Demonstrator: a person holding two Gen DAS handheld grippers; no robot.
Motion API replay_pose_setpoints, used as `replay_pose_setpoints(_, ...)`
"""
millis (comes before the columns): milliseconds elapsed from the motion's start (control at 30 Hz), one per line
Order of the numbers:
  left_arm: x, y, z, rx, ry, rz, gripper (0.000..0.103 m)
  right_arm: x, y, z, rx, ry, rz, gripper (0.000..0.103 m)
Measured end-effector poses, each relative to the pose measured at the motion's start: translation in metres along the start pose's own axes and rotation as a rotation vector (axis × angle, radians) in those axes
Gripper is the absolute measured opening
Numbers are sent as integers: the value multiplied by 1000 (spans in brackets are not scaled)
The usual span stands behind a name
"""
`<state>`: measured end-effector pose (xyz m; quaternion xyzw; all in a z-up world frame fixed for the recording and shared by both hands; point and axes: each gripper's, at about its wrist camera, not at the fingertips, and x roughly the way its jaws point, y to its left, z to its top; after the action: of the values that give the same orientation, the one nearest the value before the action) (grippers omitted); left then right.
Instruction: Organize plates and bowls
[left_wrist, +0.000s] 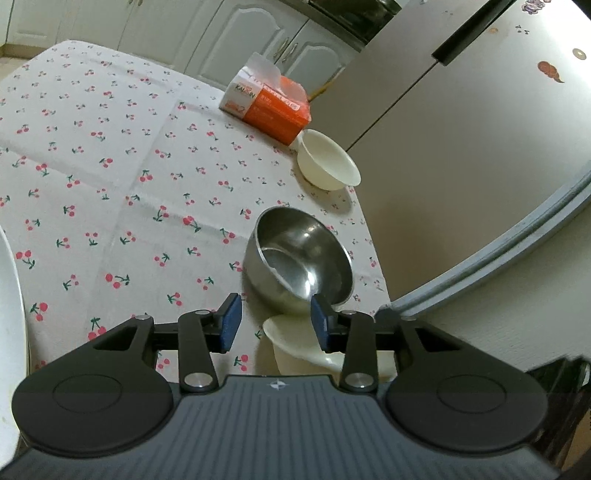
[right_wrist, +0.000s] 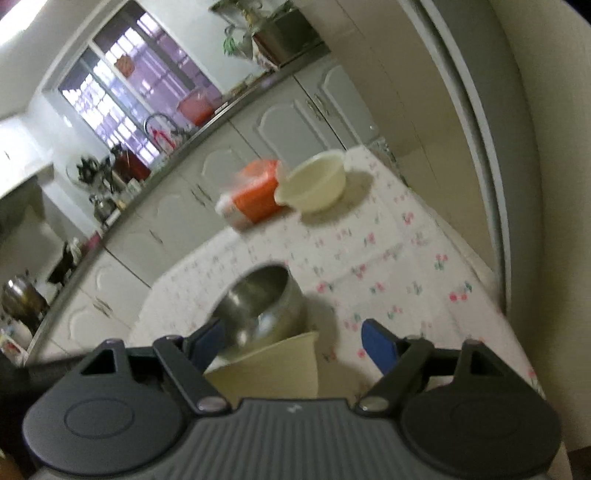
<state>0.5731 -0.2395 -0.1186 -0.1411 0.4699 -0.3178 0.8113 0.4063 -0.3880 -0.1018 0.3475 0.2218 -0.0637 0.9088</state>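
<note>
A steel bowl (left_wrist: 299, 258) stands on the cherry-print tablecloth (left_wrist: 110, 166) near the table's right edge. A cream bowl (left_wrist: 327, 162) stands farther back by an orange tissue box (left_wrist: 266, 103). A second cream bowl (left_wrist: 299, 339) lies close under my left gripper (left_wrist: 275, 321), which is open and empty just short of the steel bowl. In the blurred right wrist view my right gripper (right_wrist: 291, 343) is open, with the near cream bowl (right_wrist: 269, 369) between its fingers, the steel bowl (right_wrist: 258, 302) beyond, and the far cream bowl (right_wrist: 314, 184) by the tissue box (right_wrist: 255, 199).
A white plate's rim (left_wrist: 9, 314) shows at the far left edge. A refrigerator (left_wrist: 461, 110) stands right beside the table. White cabinets (left_wrist: 240, 33) run behind. A counter with dishes and a window (right_wrist: 140, 92) show in the right wrist view.
</note>
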Motion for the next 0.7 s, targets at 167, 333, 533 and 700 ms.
replay_pose_setpoints(167,-4,2,-1,4,-8,9,47,-16,-3,-22,-9,5,11,82)
replay_pose_setpoints(333,-9,-4,-1,25,-30,6,56,-32,2,-31,-34,2,19,82)
replay_pose_setpoints(533,-2,-8,4,41,-51,44,57,-36,0,-6,10,-43,81,83)
replay_pose_setpoints(700,10,-14,9,67,-70,84,45,-14,-13,22,101,-13,143,71)
